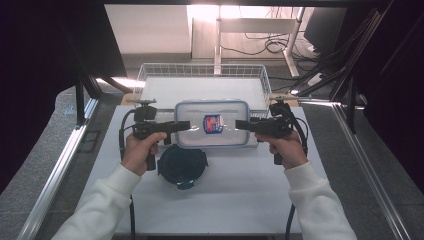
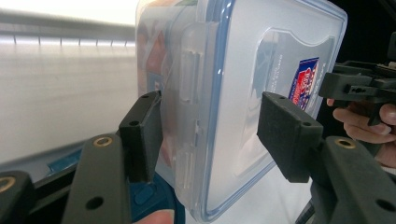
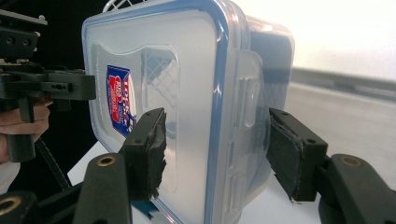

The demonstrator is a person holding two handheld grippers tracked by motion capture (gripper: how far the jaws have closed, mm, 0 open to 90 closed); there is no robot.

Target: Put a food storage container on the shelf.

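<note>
White tabletop (image 1: 225, 205) fills the person's side of the workspace, with a wire basket (image 1: 202, 70) standing at its far edge. Between the two, held up off the surface, is a clear lidded container (image 1: 212, 124) with a blue seal and a small label (image 1: 213, 124), carried level between both hands. The left gripper (image 1: 181, 125) pinches its left short end, one jaw on the lid and one underneath, and the right gripper (image 1: 243, 125) clamps the opposite end the same way. Below it on the table lies a round dark lid (image 1: 182, 165), untouched. By my reading the pick-up is done and the carry is under way; setting the container down, probably in the basket, remains.
</note>
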